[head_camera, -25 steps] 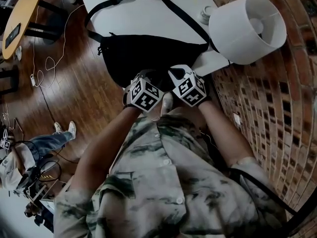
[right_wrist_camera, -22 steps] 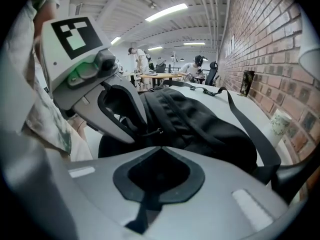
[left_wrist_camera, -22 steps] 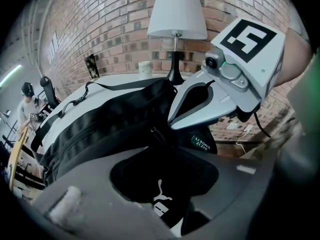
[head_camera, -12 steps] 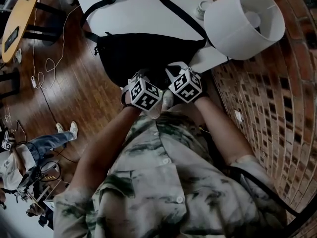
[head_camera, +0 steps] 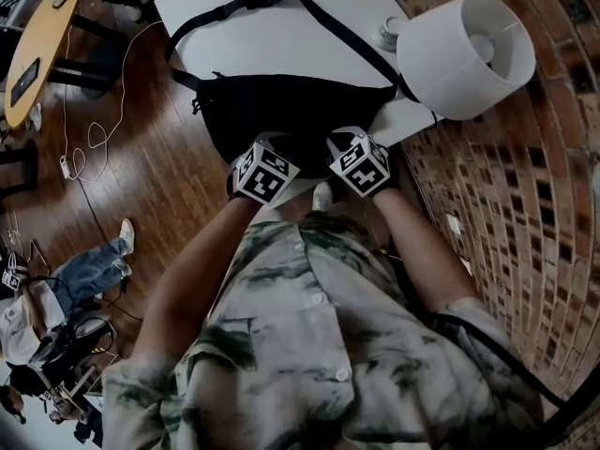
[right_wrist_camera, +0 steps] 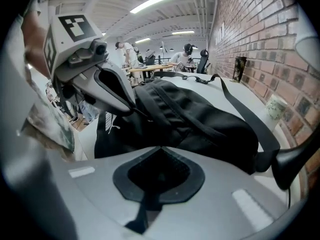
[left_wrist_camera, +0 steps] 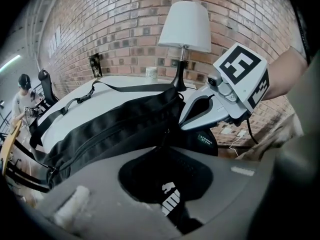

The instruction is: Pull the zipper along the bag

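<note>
Now, bag [head_camera: 291,111]: laid on white table [head_camera: 281,36], 12 o'clock of both grippers.
Left gripper [left_wrist_camera: 165,146]: clamped on bag fabric.
Right gripper [right_wrist_camera: 159,149]: clamped on black strip [right_wrist_camera: 144,209].
Head view: jaws hidden under marker cubes [head_camera: 263,171].

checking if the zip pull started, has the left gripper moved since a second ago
Yes, slightly. In the head view the left gripper has edged leftward along the bag, farther from the lamp; its gap to the right gripper is wider.
</note>
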The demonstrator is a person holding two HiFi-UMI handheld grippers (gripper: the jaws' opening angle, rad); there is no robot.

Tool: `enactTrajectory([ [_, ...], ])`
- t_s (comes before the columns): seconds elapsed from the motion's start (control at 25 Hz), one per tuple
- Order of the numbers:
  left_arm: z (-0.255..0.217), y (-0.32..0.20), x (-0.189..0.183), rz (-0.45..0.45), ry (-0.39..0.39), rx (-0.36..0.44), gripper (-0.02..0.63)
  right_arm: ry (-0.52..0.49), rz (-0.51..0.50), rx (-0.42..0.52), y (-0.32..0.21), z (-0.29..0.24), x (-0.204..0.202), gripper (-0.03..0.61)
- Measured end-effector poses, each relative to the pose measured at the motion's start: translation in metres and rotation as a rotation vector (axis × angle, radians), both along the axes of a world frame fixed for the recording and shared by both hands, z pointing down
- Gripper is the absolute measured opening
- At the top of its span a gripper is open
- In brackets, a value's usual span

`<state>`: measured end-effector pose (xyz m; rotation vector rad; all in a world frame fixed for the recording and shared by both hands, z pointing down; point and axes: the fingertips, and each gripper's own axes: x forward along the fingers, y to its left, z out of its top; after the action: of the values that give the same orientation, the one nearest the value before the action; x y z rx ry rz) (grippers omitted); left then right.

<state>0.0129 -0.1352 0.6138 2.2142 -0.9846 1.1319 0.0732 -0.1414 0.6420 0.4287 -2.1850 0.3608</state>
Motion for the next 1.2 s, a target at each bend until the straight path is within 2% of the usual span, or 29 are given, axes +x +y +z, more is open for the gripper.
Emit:
enactTrajectory([
  [0.4,-0.008,-0.002,-0.023,0.114,0.098,-0.016,0.025,0.109,0.135,-0.011,-0.003,0.001,0.002,0.000],
  [0.76,-0.006,-0.006,-0.027,0.199,0.201,-0.048,0.025,0.189,0.227,-0.033,-0.004,0.005,0.004,0.000],
  [1.2,-0.012,-0.008,-0.033,0.290,0.251,-0.064,0.026,0.230,0.286,-0.012,-0.010,0.010,0.010,0.000],
])
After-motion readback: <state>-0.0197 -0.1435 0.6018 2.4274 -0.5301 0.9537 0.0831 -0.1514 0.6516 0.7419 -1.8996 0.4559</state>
